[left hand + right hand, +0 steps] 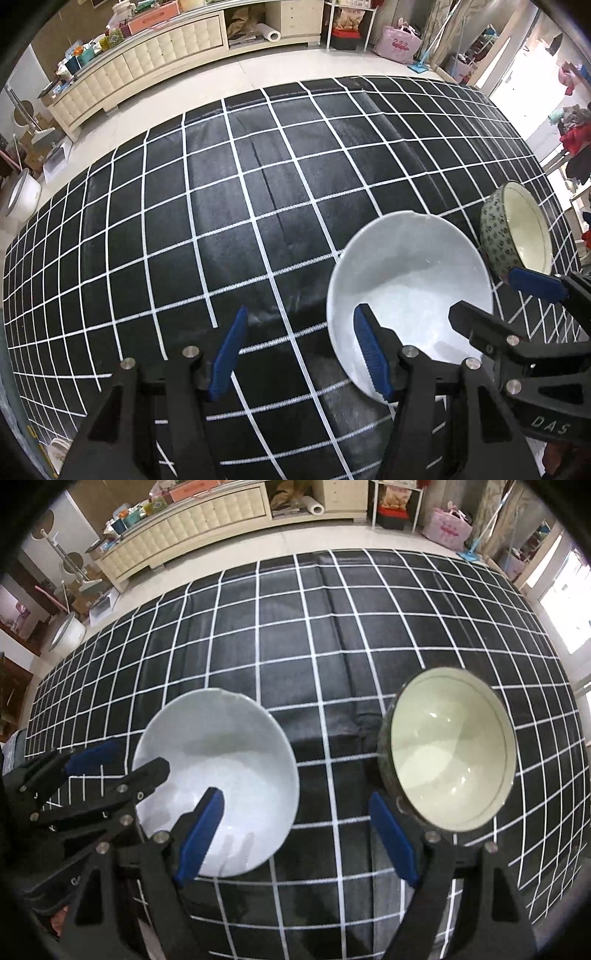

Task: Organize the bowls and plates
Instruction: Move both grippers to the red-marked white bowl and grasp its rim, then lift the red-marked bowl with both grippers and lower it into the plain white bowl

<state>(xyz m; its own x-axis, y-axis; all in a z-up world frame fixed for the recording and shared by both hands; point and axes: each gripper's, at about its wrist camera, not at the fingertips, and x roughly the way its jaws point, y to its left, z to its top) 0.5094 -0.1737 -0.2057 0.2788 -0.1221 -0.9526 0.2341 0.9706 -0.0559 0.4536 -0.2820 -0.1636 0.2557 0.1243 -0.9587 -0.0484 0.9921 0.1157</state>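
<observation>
A plain white bowl [410, 288] [221, 775] sits on the black checked cloth [258, 184] [332, 646]. A dark patterned bowl with a cream inside [517, 236] [450, 749] stands to its right. My left gripper [299, 350] is open, its right finger over the white bowl's near-left rim; it also shows in the right wrist view [122, 764]. My right gripper [295, 838] is open, its left finger over the white bowl and its right finger by the patterned bowl's near-left side. It also shows in the left wrist view [502, 299].
The checked cloth covers the whole table. Beyond its far edge are a tiled floor, a long cream cabinet [155, 62] [207, 520] and a pink bag [399, 44] [450, 528].
</observation>
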